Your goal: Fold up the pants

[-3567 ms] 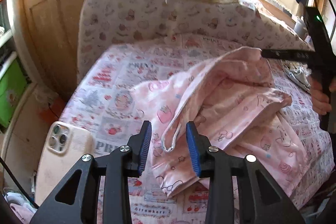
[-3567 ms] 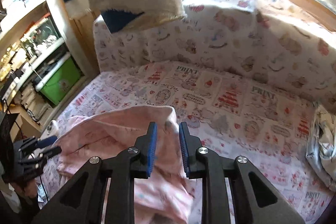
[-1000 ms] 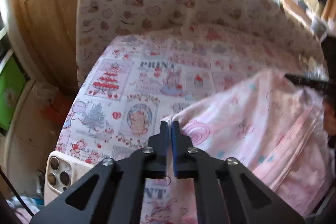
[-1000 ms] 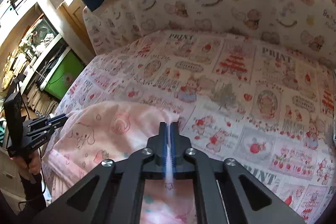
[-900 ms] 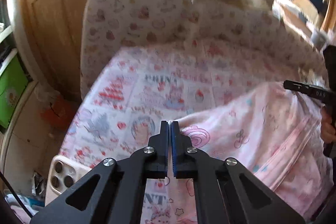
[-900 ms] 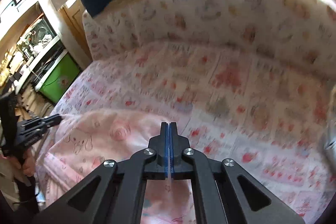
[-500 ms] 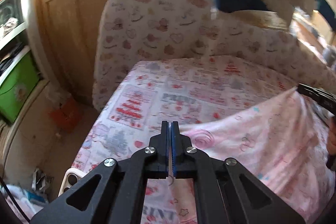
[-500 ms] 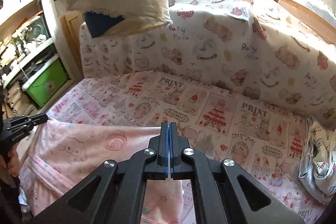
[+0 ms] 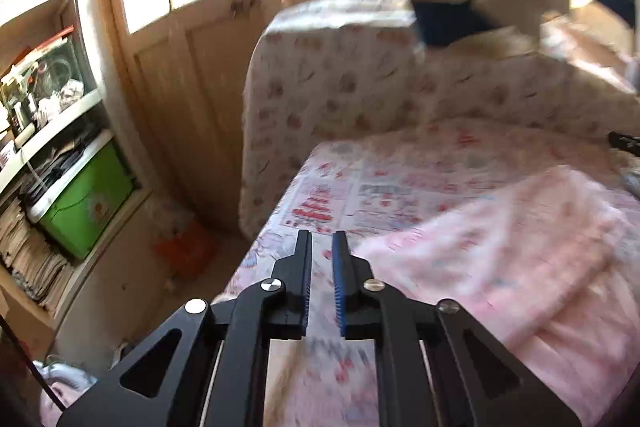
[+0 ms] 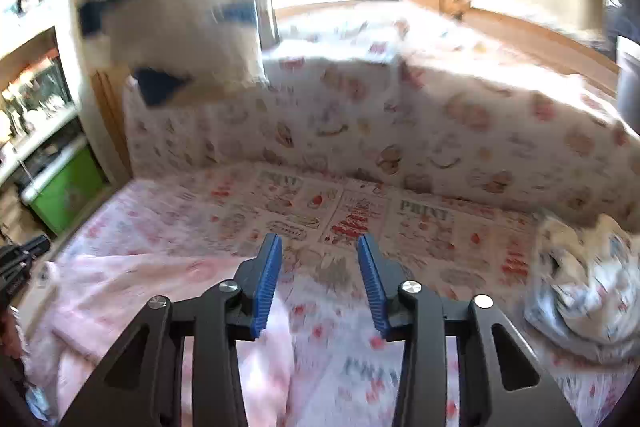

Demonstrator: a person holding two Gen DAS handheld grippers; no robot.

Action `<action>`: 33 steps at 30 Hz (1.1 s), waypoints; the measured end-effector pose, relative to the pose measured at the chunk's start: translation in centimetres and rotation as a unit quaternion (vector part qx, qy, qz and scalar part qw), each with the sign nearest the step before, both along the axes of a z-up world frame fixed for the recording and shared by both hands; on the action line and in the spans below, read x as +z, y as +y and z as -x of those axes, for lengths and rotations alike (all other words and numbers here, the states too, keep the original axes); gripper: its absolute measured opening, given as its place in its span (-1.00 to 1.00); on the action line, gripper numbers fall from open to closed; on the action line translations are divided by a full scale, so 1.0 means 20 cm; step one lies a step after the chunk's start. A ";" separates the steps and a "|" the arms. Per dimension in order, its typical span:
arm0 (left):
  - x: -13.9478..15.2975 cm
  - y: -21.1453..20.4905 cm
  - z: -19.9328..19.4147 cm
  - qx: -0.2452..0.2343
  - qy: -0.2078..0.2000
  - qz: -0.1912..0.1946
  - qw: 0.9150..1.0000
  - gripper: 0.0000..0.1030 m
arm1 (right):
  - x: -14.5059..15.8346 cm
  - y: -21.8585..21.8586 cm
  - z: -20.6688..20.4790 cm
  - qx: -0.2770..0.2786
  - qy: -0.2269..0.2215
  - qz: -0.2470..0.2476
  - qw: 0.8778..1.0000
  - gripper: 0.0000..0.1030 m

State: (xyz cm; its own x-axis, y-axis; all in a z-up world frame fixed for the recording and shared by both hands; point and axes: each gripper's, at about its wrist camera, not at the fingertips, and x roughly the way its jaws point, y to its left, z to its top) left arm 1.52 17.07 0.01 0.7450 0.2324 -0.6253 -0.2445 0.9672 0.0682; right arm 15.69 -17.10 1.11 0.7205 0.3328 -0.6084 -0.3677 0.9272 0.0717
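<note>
- Both tongs are empty: the left gripper (image 9: 321, 263) has its jaws a narrow gap apart with nothing between them, and the right gripper (image 10: 319, 277) stands wide apart, also holding nothing
- Neither touches the pink pants (image 9: 500, 247), which lie spread on the patterned sofa seat (image 10: 360, 211); from the left wrist view they sit to the right of the jaws, from the right wrist view to the left and below
- Cloth looks thin, light and limp, with soft layered ridges; I judge it will drape and slide on the seat cover and will not hold a crease by itself
- Best hold, as I read it, is a pinch at a hem or corner of the near edge, one gripper at each end, so that the layer lifts evenly
- Beyond the pants, a crumpled pale garment (image 10: 580, 287) rests at the seat's right end, and a green storage box (image 9: 80, 203) stands on shelving to the left
- Motion blur hides which end is the waistband
</note>
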 end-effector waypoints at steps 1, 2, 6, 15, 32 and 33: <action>0.02 -0.02 0.07 -0.013 -0.012 0.002 1.000 -0.79 | 0.02 -0.02 0.06 0.012 0.004 -0.004 1.000 -0.20; 0.03 -0.05 0.13 -0.025 -0.022 0.003 0.999 -0.74 | 0.02 -0.04 0.12 0.024 0.009 -0.009 1.000 -0.20; 0.02 -0.18 0.35 -0.055 -0.044 0.002 0.998 -0.57 | -0.01 -0.08 0.44 0.065 0.016 0.008 0.998 -0.20; -0.16 -0.45 0.54 -0.140 0.032 -0.055 0.988 -0.16 | -0.26 -0.05 0.88 0.136 0.072 0.069 0.986 -0.20; -0.24 -0.63 0.50 -0.208 0.047 -0.082 0.974 -0.17 | -0.37 0.10 0.93 0.171 0.076 0.107 0.976 -0.20; -0.23 -0.64 0.51 -0.212 0.042 -0.086 0.973 -0.17 | -0.37 0.11 0.93 0.172 0.076 0.107 0.976 -0.20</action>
